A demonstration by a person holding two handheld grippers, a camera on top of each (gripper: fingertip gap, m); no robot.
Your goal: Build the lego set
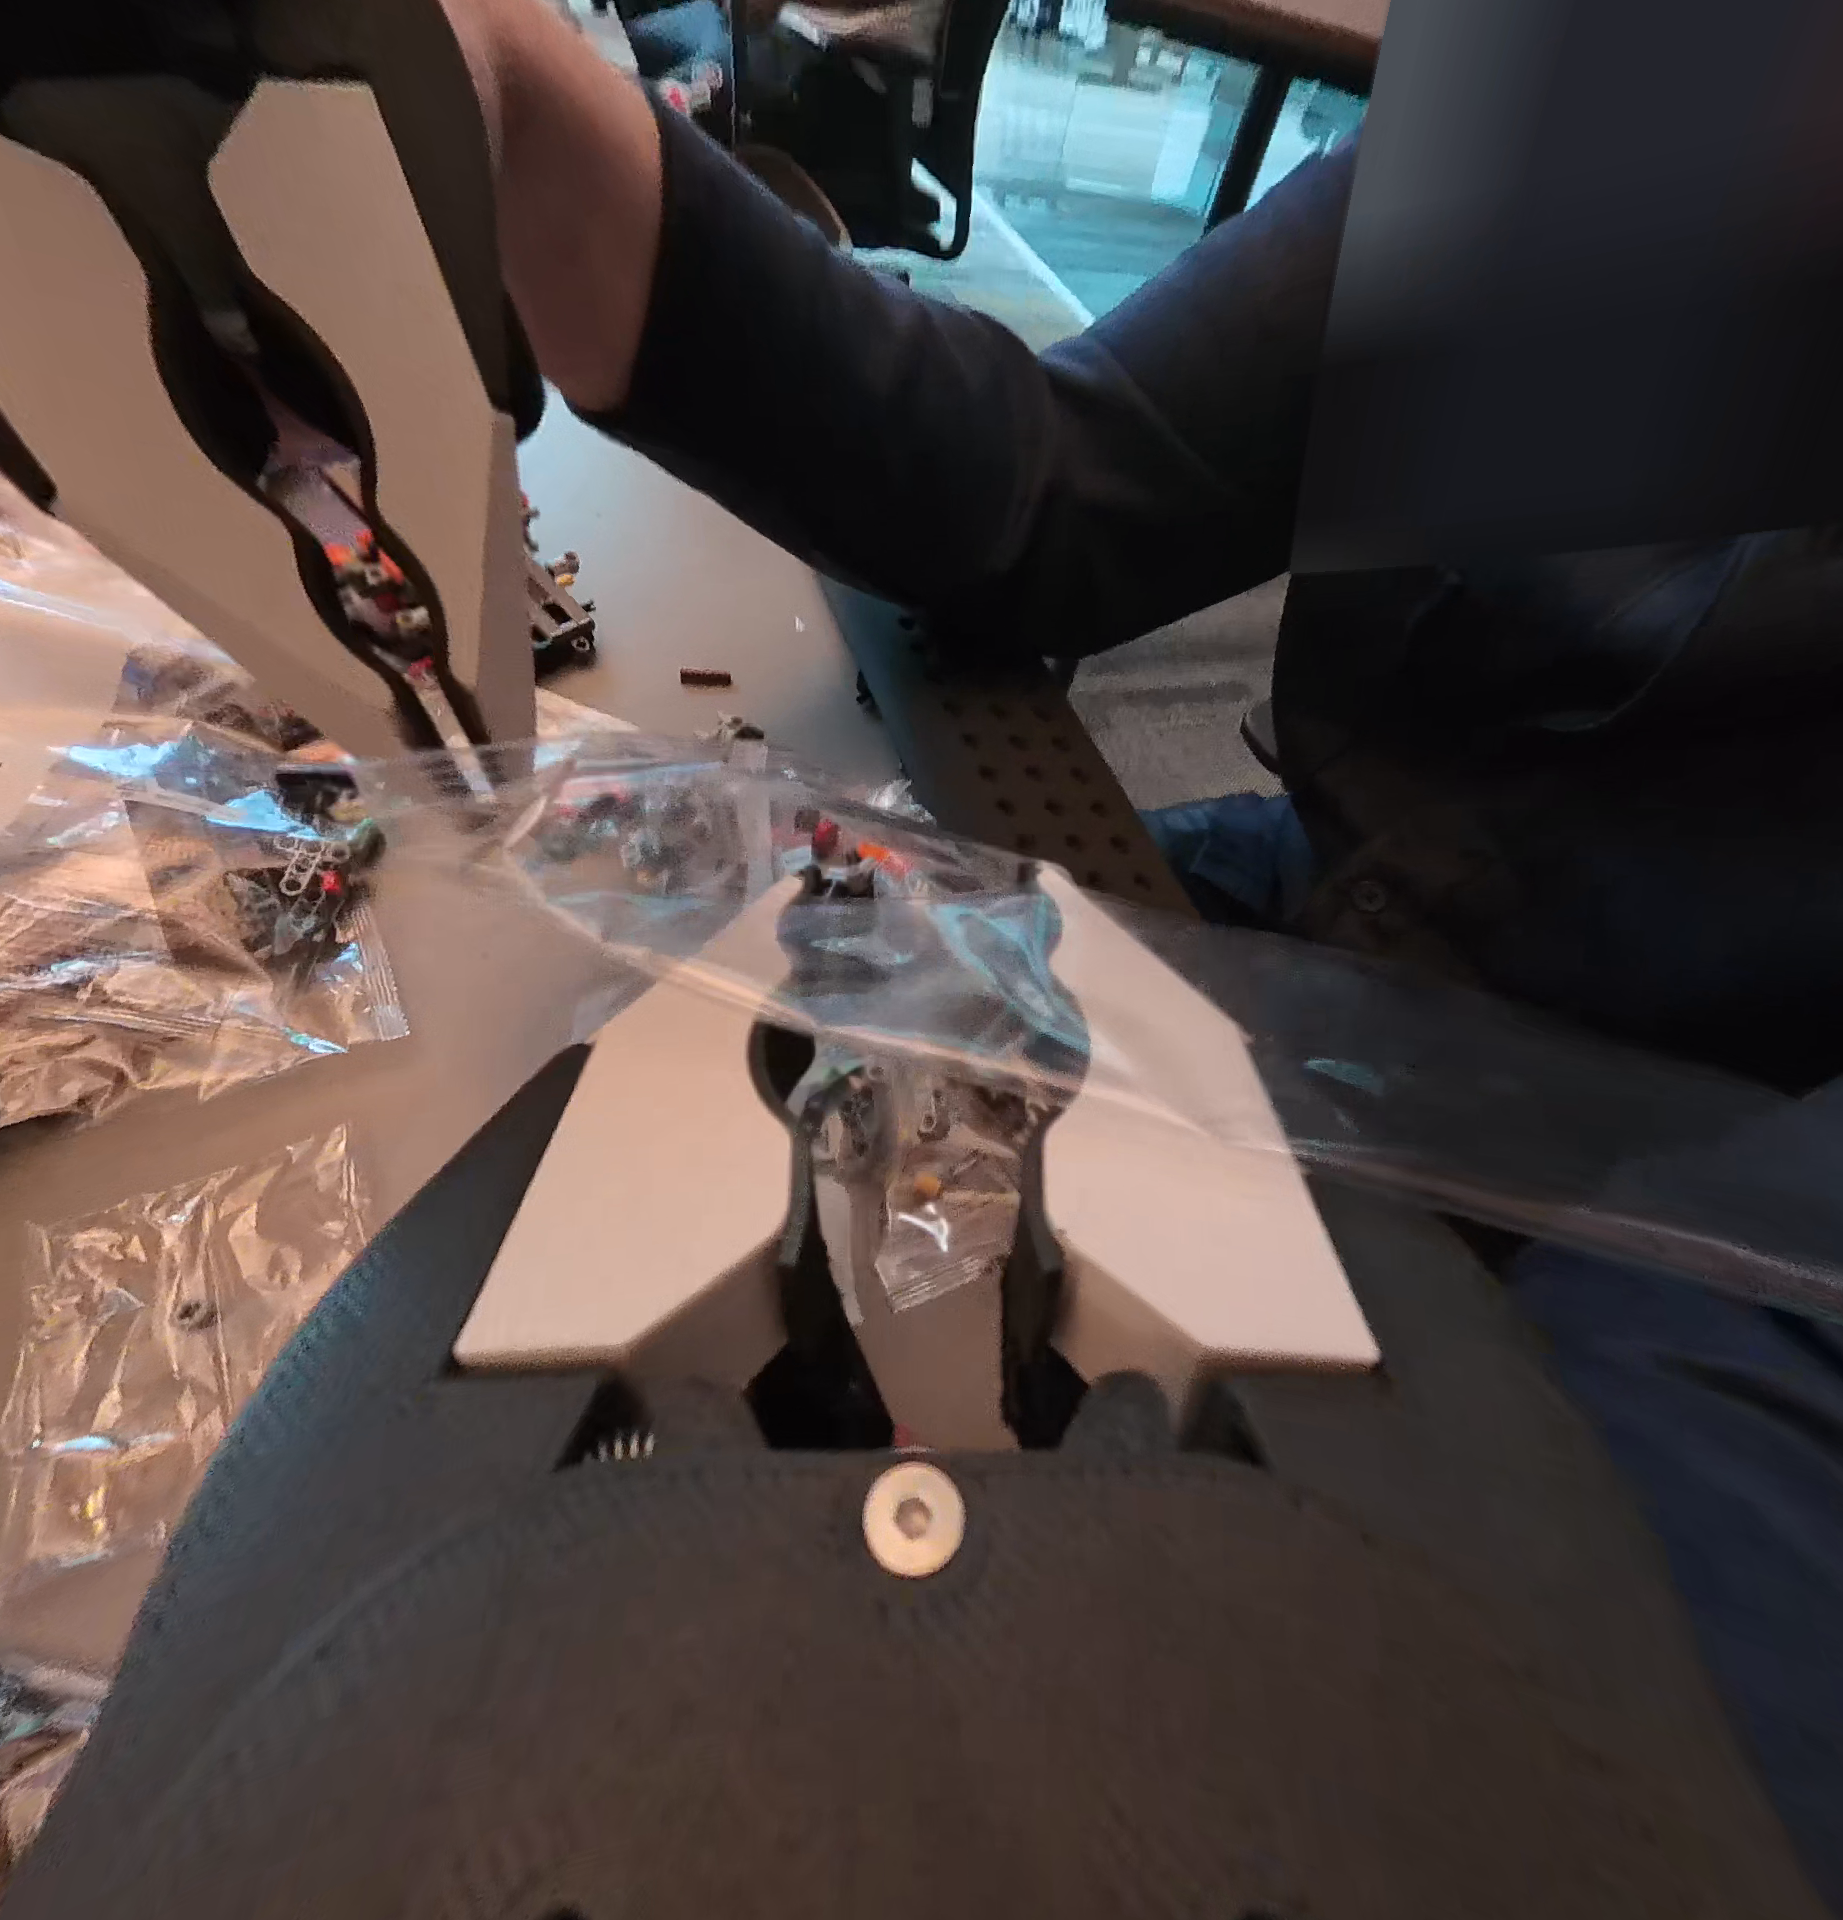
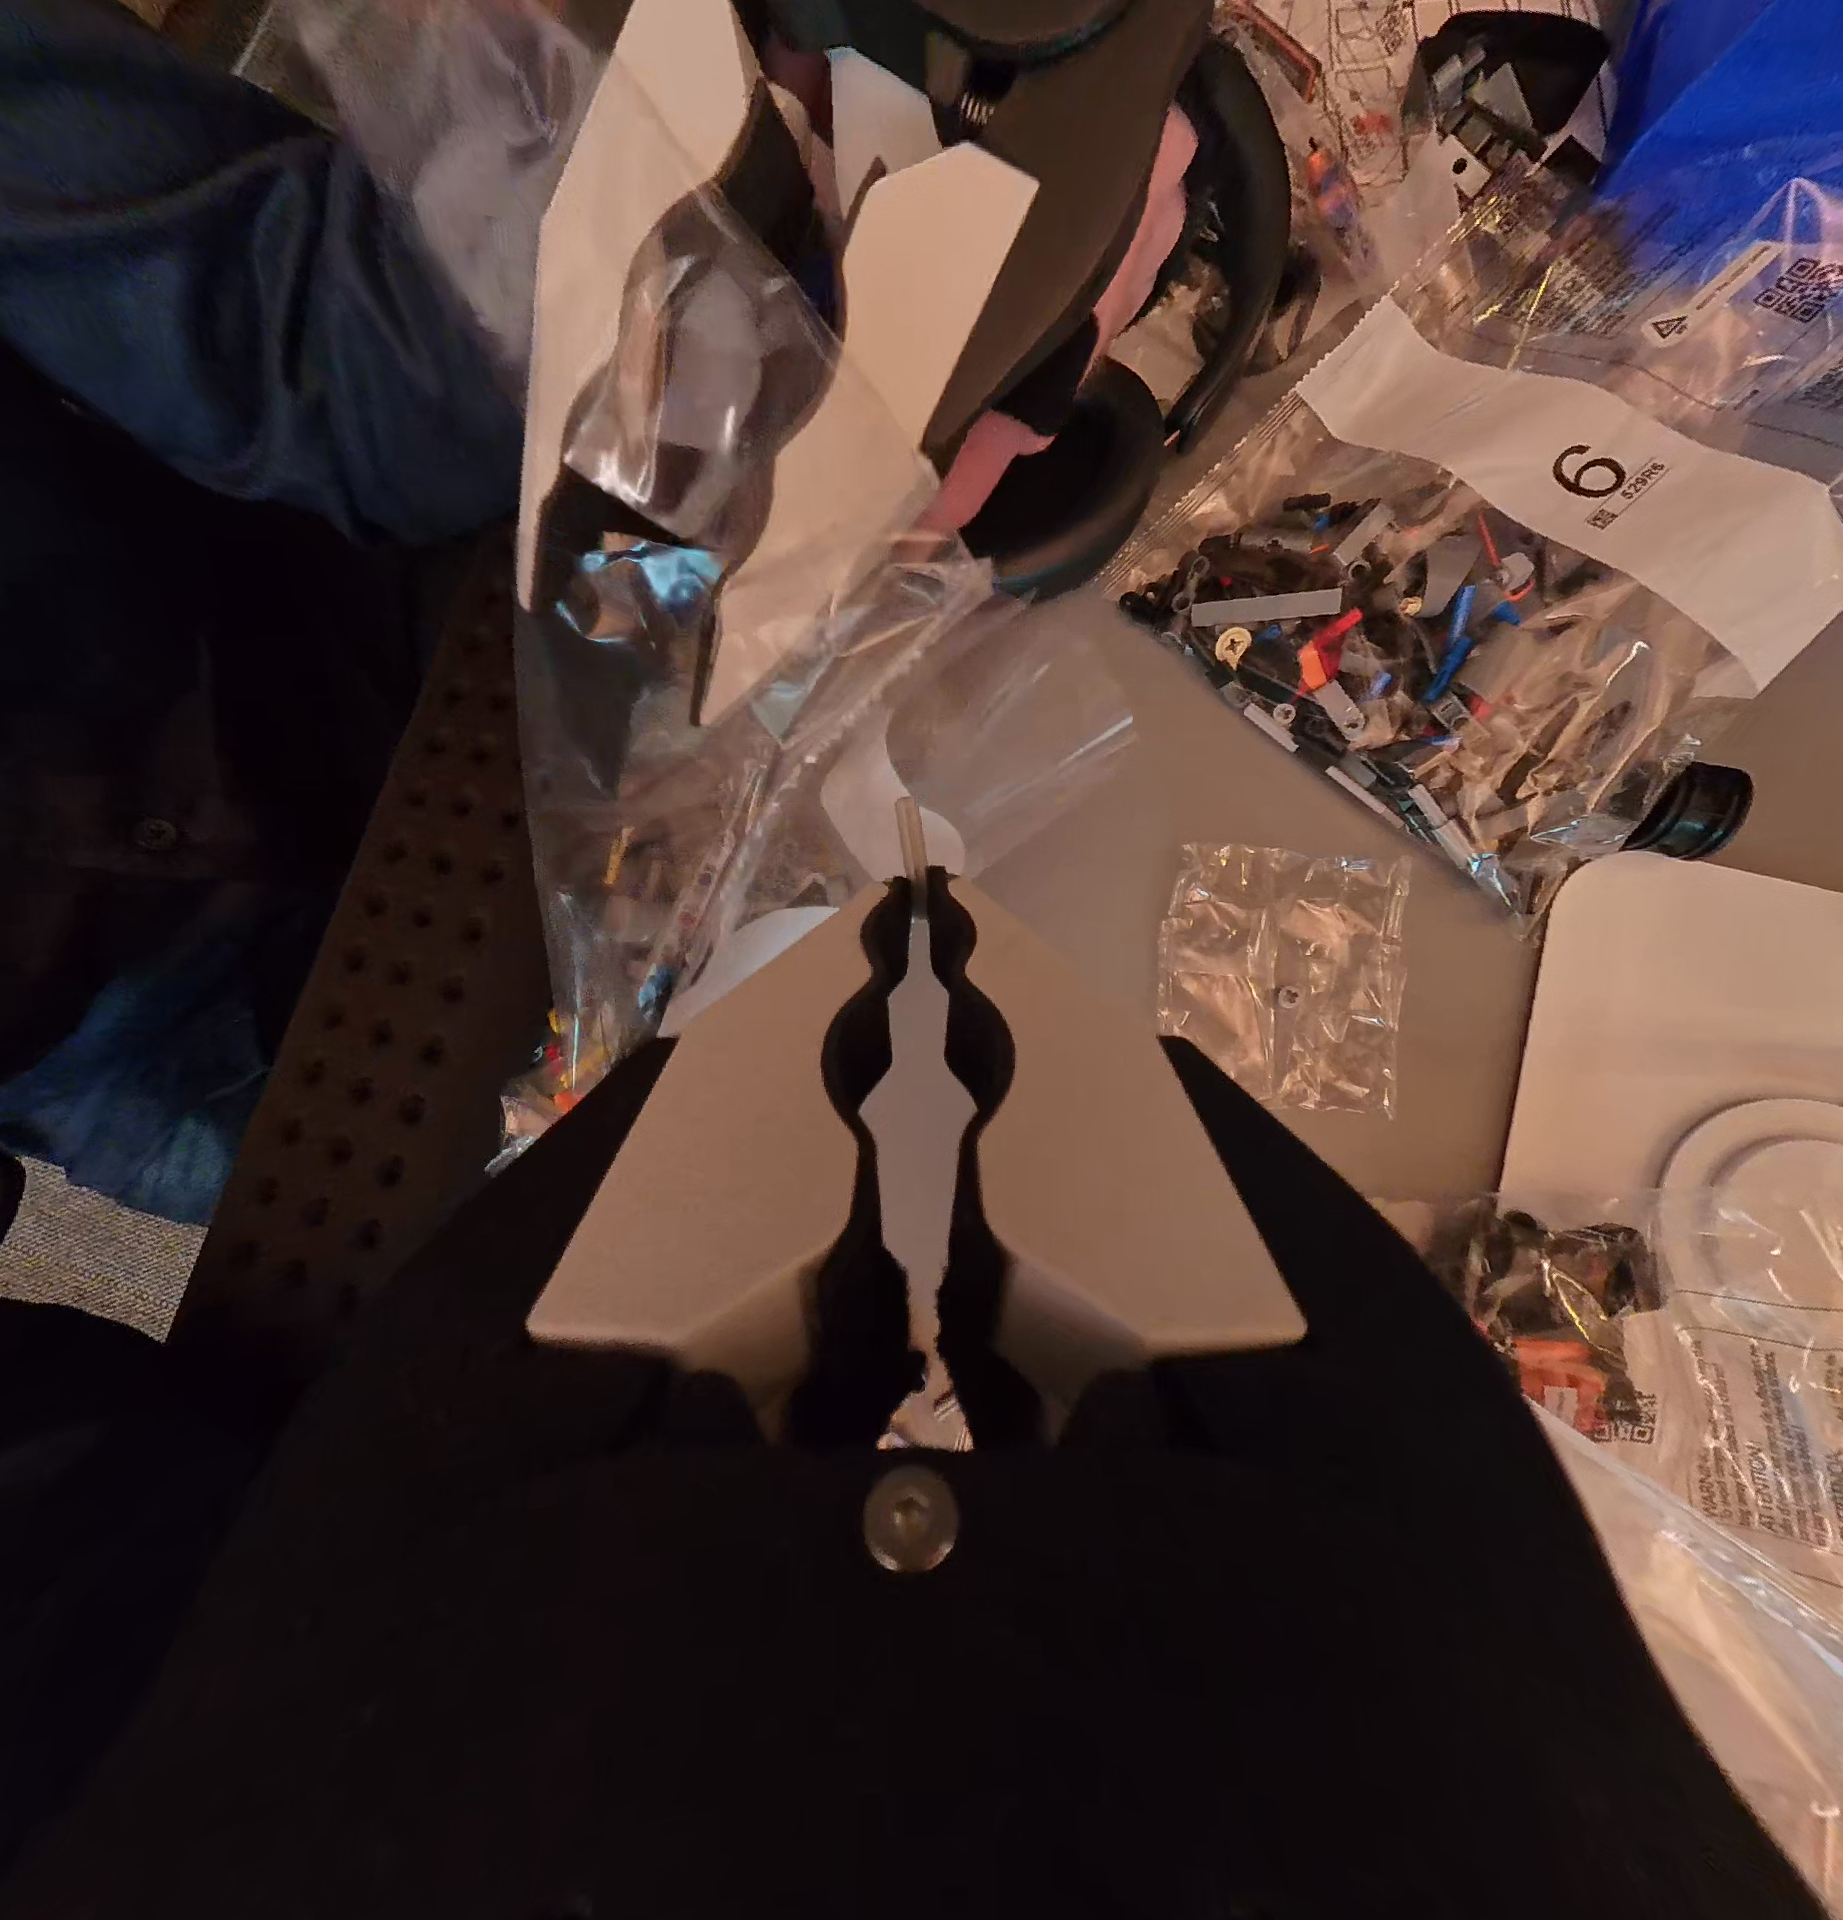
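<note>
1. Step in hand (a judgement): tearing or pulling open a clear plastic parts bag (image 1: 751,862) held in the air between both claws, over the bench (image 1: 678,582) edge near the person's lap.
2. Left claw (image 1: 922,894): jaws close together with the bag film draped between and over them; it seems to be gripping the bag, though glare hides the actual contact.
3. Right claw (image 2: 919,883): clenched on a thin strip of the bag's film, which stands up just past the tips.
4. To do it well: keep both grips near the same seam, pull apart steadily, and hold the bag mouth over the bench, since the small pieces could spill off the edge toward the floor.
5. Held bag: contents are small dark, red and orange pieces, bunched at the middle and lower end.
6. Numbered bag (image 2: 1468,623) (white panel on its upper part): sealed, lying on the bench, full of grey, black, blue and orange pieces.
7. Small clear bag (image 2: 1281,977): flat on the bench, nearly empty, one tiny grey piece visible.
8. Bag with printed warning text (image 2: 1582,1340): lower right in the right wrist view, holding dark and orange pieces.
9. White tray (image 2: 1727,1039): beside the small bag; no pieces show in it.
10. Loose pieces (image 1: 704,677): a few scattered on the bench beyond the bags.
</note>
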